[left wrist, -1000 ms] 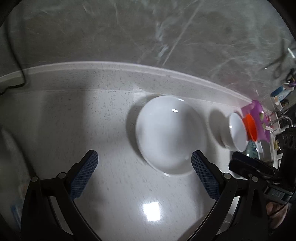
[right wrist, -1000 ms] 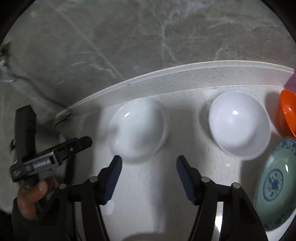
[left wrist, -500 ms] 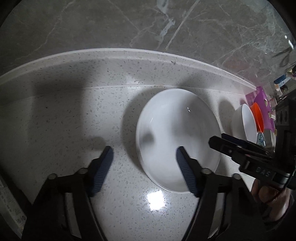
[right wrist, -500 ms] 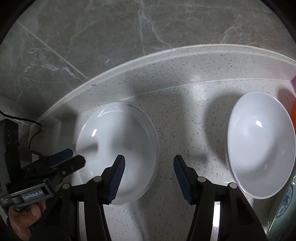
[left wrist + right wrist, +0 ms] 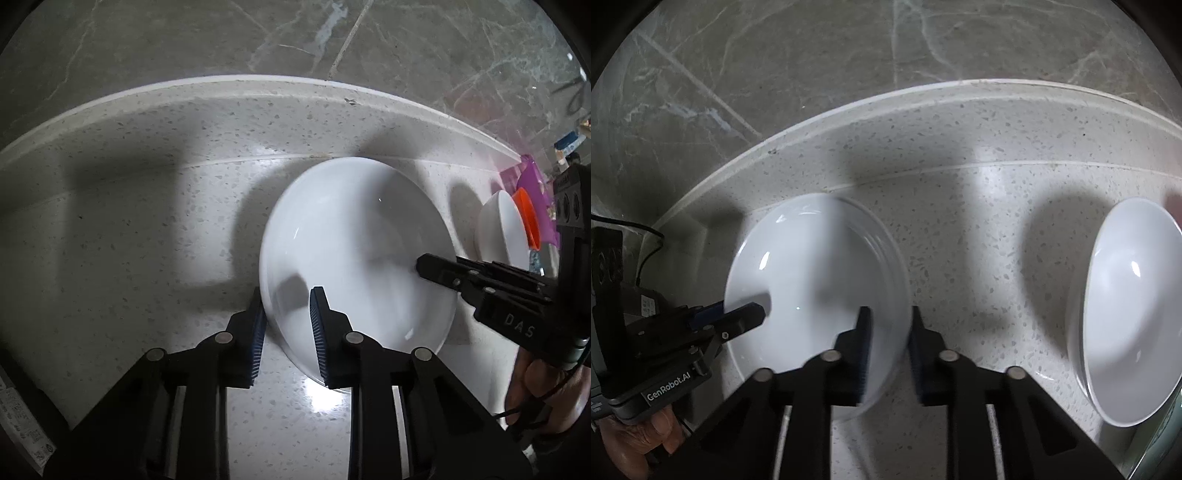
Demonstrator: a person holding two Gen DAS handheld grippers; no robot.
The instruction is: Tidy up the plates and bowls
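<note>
Both claws have just been closing on one white bowl (image 5: 354,258). The left claw (image 5: 286,332), low in its frame, pinches the bowl's left rim; the right claw (image 5: 888,347) pinches its right rim. The bowl sits on the speckled table (image 5: 147,229), centre right in the left view. A second white bowl (image 5: 1126,306) stands apart at the right edge of the right view.

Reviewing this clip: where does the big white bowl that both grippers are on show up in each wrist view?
Left wrist: the big white bowl sits centre-right; the left gripper pinches its near-left rim.
Right wrist: the same bowl sits centre-left; the right gripper pinches its right rim.
Shared landmark: the second white bowl, to the right in both views.
</note>
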